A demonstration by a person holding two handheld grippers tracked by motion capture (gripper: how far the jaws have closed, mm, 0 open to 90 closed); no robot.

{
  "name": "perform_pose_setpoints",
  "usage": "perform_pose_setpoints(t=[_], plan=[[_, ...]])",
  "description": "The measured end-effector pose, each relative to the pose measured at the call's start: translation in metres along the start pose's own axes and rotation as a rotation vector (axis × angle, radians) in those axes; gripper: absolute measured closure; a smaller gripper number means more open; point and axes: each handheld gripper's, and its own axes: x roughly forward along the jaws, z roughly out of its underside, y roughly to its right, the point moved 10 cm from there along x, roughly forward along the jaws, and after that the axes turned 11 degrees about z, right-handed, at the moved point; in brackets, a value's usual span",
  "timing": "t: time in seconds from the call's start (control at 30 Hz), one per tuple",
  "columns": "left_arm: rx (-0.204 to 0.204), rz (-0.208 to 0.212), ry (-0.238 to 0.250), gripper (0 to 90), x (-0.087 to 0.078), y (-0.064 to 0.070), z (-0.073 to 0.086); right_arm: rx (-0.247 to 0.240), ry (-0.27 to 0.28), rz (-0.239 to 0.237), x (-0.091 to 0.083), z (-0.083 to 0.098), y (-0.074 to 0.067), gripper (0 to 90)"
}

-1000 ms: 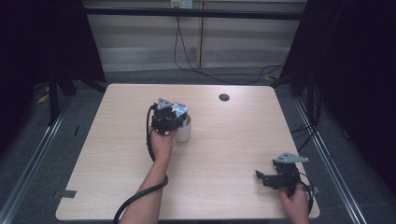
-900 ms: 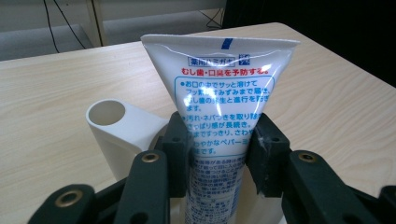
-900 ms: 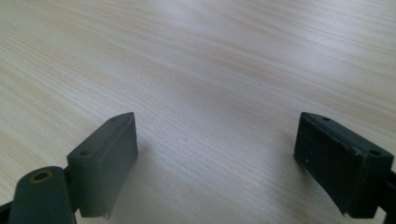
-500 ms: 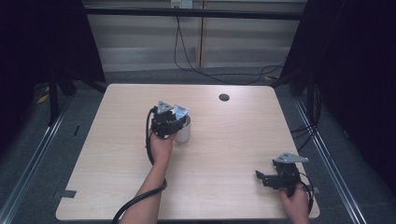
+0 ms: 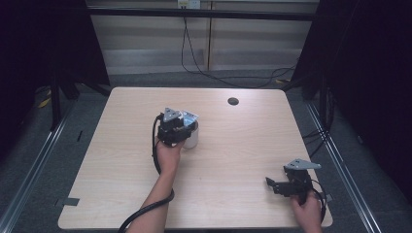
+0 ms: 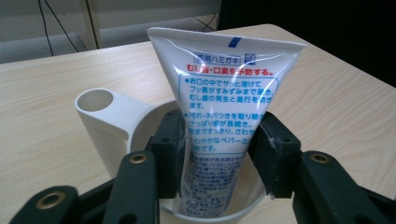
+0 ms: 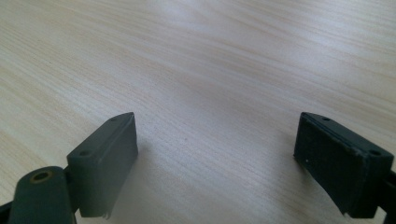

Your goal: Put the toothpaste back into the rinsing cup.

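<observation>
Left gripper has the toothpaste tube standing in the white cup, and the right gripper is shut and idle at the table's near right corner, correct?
Not quite. The right gripper is open: the right gripper view shows its jaws wide apart over bare table. The rest stands: the tube stands in the white cup between the left gripper jaws, which have just been opening.

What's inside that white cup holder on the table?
A toothpaste tube stands in the white cup, crimped end up, between the left tool's pads, which have just been opening. The tube's cap end and the cup's bottom are hidden.
</observation>
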Motion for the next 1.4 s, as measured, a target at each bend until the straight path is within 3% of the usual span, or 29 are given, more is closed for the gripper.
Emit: perform_pose_setpoints(t=[0.57, 1.13, 1.4], plan=[[0.012, -0.019, -0.004, 41.4, -0.005, -0.002, -0.006, 0.000, 0.000, 0.000, 0.000, 0.000, 0.000, 12.9], [0.001, 0.002, -0.011, 24.2, -0.016, -0.004, -0.008, 0.000, 0.000, 0.000, 0.000, 0.000, 0.000, 12.9], [-0.013, 0.014, -0.011, 22.1, -0.022, -0.006, -0.006, 0.000, 0.000, 0.000, 0.000, 0.000, 0.000, 12.9]])
